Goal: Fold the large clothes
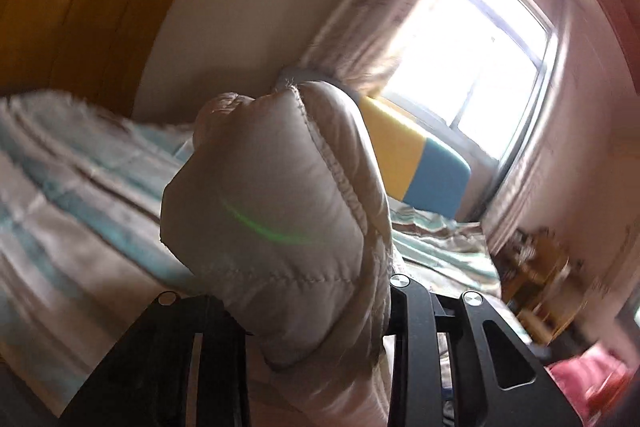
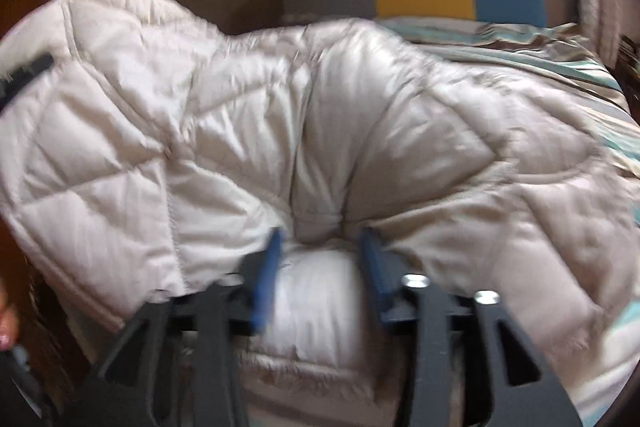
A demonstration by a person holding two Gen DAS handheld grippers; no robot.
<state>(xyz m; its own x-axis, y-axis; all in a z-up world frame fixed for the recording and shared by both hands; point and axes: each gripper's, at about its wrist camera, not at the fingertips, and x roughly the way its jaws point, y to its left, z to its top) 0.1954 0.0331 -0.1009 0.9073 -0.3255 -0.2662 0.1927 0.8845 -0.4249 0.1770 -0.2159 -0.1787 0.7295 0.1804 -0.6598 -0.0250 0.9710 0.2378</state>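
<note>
On bed (image 2: 568, 67), left tongs (image 1: 312, 307) pinching jacket (image 2: 280, 131), right tongs (image 2: 320, 247) parted.

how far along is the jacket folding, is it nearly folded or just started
Early, by the look of it. Nothing looks finished: the beige quilted jacket lies bunched and creased across the striped bedspread. In hand: the left gripper is clamped on a puffy part of the jacket, held above the bed. The right gripper stands open, with fabric between its blue pads. Left: flattening and all the folds.
</note>
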